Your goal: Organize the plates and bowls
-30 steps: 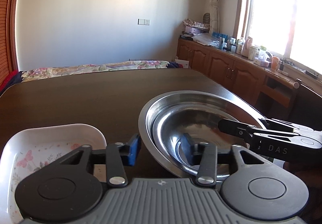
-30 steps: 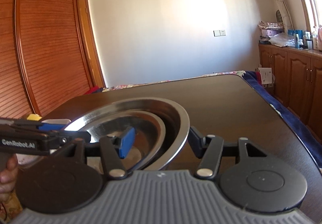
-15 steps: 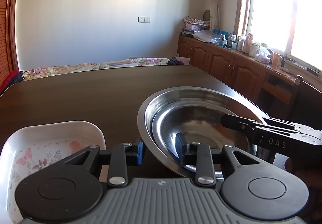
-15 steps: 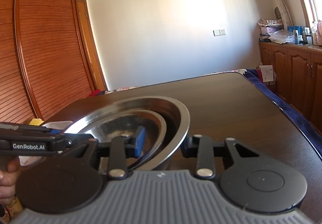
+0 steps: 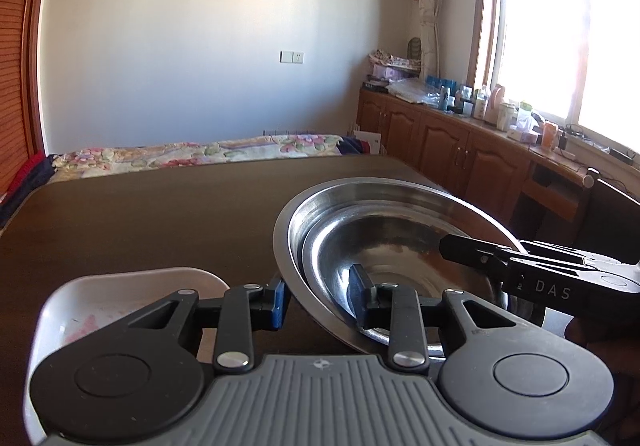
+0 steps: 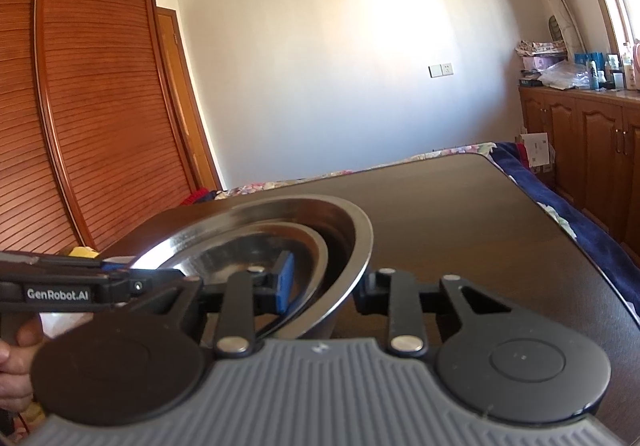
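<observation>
we've got a dark wood table (image 5: 152,213), white floral tray (image 5: 120,286) sitting on its near left, steel bowls (image 5: 384,221) nested beside it, can't tell if they're resting on the table or lifted

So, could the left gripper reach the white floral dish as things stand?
Probably not yet: the left gripper is clamped on the rim of the nested steel bowls. The white floral dish lies uncovered beside it.
</observation>
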`<state>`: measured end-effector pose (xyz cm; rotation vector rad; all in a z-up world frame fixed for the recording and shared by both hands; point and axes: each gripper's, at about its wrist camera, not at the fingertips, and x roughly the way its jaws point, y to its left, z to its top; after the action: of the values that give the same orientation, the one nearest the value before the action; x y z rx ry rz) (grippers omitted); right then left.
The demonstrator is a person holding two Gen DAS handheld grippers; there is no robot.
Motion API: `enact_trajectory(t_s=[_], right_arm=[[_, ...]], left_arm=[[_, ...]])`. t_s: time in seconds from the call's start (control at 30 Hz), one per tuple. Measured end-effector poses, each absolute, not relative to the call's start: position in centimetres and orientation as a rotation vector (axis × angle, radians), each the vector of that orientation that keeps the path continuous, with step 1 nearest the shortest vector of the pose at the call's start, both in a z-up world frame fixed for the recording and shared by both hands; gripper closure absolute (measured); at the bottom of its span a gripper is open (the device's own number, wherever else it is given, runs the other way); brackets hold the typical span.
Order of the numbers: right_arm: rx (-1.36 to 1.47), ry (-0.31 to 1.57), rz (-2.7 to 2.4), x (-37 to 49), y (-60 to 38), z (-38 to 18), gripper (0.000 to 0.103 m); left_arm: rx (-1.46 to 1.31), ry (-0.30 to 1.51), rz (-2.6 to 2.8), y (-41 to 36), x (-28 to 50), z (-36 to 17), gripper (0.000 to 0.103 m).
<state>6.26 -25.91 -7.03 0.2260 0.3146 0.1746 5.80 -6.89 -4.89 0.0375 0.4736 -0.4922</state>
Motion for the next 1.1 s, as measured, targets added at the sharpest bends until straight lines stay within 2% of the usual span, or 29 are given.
enact_trajectory(t_s=[0.6,1.1], right_arm=[[0.166,0.294,0.271,7.0,-22.0,-4.0,0.071],[0.127,0.301,0.370,8.0,-17.3,-2.8,0.071]], left_arm=[[0.008,0.421,-0.393,-1.0,4.4,-1.7,0.069],[-0.006,0.421,-0.302,3.7,3.9,-1.2,0.069]])
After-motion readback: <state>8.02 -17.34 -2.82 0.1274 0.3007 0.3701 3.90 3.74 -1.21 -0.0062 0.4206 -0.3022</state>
